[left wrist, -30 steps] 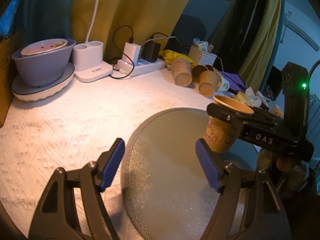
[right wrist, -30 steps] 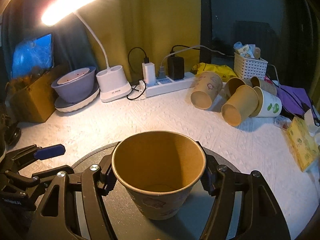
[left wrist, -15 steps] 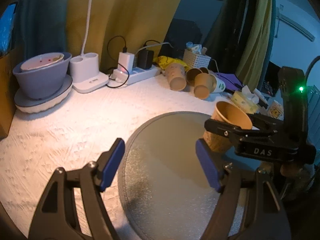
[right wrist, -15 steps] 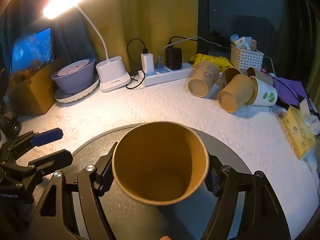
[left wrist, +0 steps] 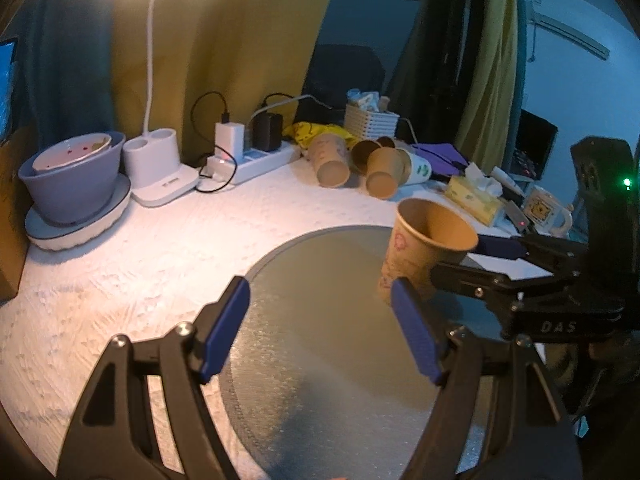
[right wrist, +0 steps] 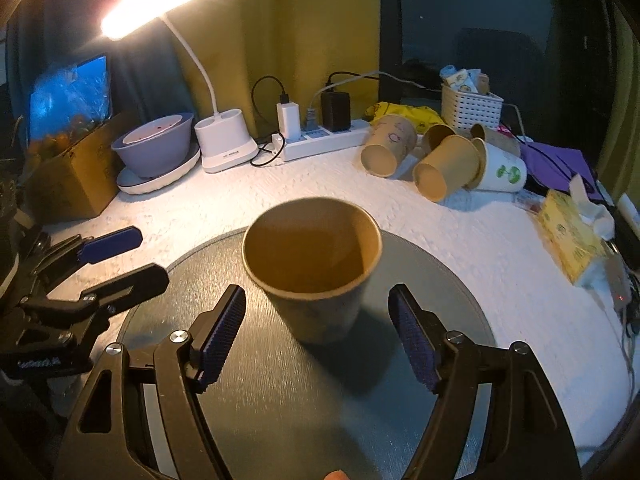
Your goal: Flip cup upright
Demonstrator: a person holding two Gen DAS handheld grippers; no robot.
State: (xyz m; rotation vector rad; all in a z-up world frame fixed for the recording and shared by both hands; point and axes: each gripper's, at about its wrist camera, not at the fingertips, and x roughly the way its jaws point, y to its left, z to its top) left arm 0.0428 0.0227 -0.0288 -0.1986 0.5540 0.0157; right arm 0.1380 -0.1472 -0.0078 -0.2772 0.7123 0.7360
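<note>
Paper cup (right wrist: 312, 268) set upright, mouth up, on the round grey mat (right wrist: 440, 280). Right claw (right wrist: 316, 336) spread, flanking it untouched; left claw (left wrist: 320, 328) spread, empty.

A lit desk lamp (right wrist: 224, 142) stands at the back of the white textured surface (right wrist: 328, 184), its white base beside a purple bowl (right wrist: 154, 146) stacked on a plate. A white power strip (right wrist: 324, 142) with plugged chargers lies next to several paper cups on their sides (right wrist: 444, 160). Behind those sits a white slatted basket (right wrist: 472, 106), with a yellow tissue pack (right wrist: 570, 234) nearer the right edge.
</note>
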